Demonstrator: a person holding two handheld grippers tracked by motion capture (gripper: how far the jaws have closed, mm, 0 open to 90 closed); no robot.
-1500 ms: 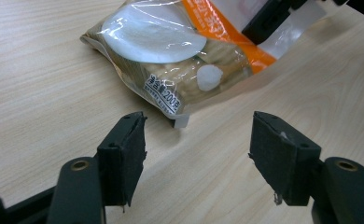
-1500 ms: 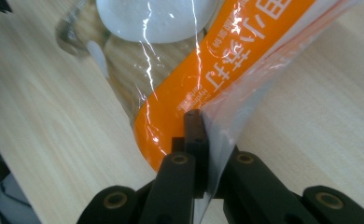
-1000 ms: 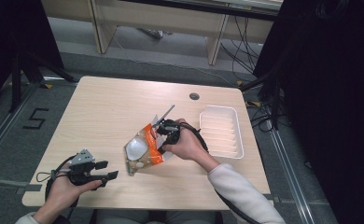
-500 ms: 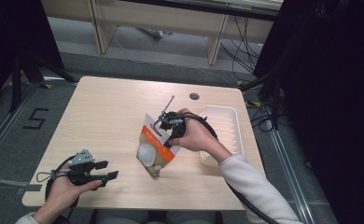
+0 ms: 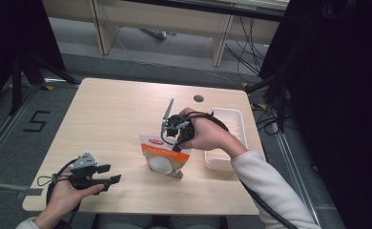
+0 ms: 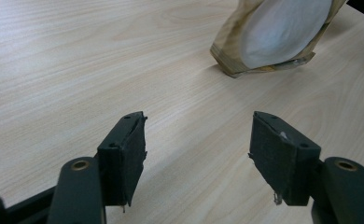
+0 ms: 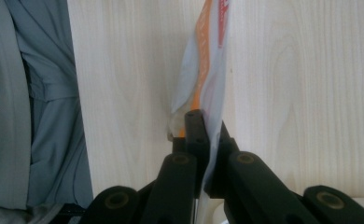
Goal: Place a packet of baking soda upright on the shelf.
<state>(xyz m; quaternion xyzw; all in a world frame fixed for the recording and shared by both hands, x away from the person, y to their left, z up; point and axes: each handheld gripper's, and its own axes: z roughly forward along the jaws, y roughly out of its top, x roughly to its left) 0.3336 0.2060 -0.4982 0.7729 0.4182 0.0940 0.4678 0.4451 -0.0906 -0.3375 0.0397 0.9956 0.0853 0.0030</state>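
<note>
Pouch (image 5: 162, 155) pinched at its top edge by right gripper (image 5: 176, 136), hand raised mid-counter (image 5: 112, 114); left gripper (image 5: 108, 174) rested wide open, nothing held.

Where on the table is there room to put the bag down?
The far left of the table is bare, from the far edge down to the left claw. It's crowded on the right: the bag hangs from the right claw, next to the white tray.

Upright pouch (image 5: 162, 157) mid-table (image 5: 108, 119); left half bare
</note>
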